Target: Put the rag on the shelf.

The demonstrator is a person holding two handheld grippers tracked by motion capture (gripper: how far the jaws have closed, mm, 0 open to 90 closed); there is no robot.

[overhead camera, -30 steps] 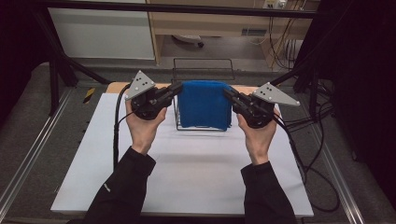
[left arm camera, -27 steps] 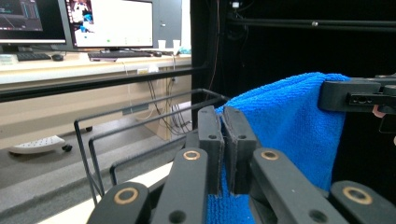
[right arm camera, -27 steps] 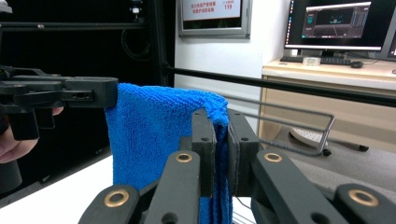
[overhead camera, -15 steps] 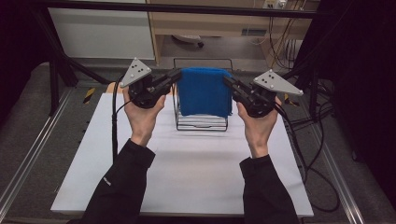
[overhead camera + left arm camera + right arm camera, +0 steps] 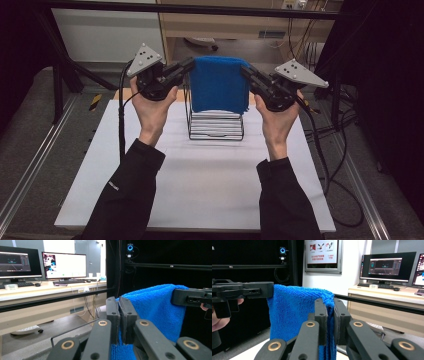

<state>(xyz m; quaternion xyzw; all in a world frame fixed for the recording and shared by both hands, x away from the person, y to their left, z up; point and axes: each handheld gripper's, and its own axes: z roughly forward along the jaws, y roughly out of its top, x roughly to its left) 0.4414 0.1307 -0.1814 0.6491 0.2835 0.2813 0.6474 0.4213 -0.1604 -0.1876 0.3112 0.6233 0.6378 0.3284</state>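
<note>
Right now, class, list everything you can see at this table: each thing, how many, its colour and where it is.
Towel: one, blue, held up in the air between the two grippers, above the rack.
Wire rack: one, black, standing on the far middle of the table, beneath the towel.
Table: one, white top, in front of the person.
Monitors: at least two, lit screens, on a desk beyond the table, seen in both gripper views.
Left gripper: one, black, jaws shut on the towel's left top edge.
Right gripper: one, black, jaws shut on the towel's right top edge.
Sleeves: two, black, coming in from the bottom.
</note>
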